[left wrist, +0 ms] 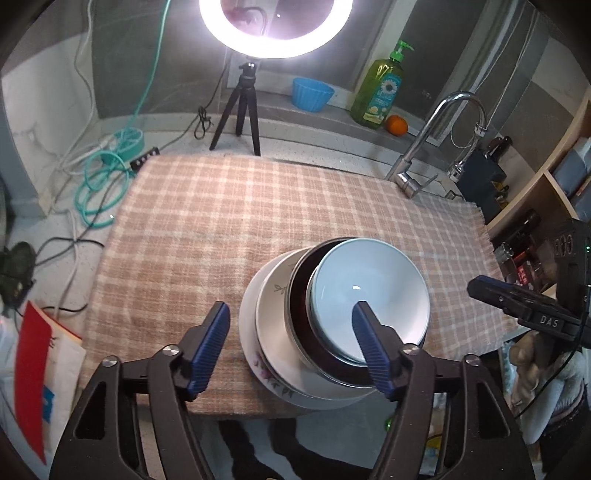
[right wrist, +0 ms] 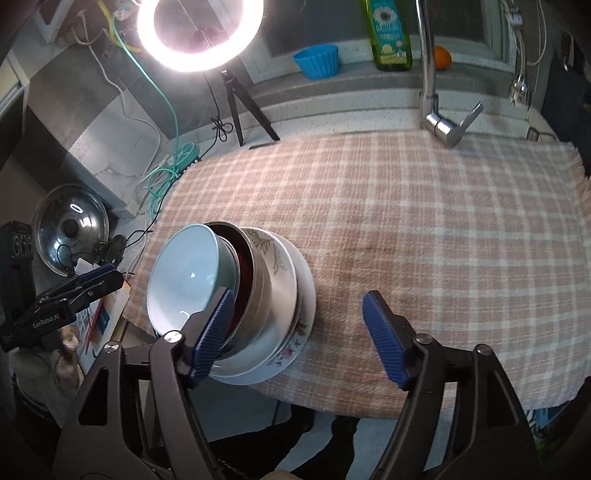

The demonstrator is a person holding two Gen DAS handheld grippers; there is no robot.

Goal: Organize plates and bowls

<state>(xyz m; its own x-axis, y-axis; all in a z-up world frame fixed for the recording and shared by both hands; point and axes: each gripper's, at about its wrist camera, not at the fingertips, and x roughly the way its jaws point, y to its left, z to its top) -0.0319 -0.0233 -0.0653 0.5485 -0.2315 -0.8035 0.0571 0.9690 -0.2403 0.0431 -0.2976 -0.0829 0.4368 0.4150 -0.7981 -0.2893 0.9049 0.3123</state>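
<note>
One stack low centre on the checked cloth [left wrist: 258, 206]: pale blue bowl [left wrist: 369, 295] in a steel bowl [left wrist: 295, 314], on two plates [left wrist: 266, 369]. Left gripper [left wrist: 291, 347] and right gripper [right wrist: 299, 336] both spread open, empty. Plate count partly hidden.

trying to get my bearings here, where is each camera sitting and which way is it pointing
Left wrist view: rides on the left gripper, looking forward and down over the checked cloth at the dish stack; both blue fingers show, and the right gripper at the right edge.
Right wrist view: rides on the right gripper, looking from the stack's other side; its own fingers show, and the left gripper at the left edge.
Shared: the stack topped by the pale blue bowl, the ring light, the faucet, the blue cup.
</note>
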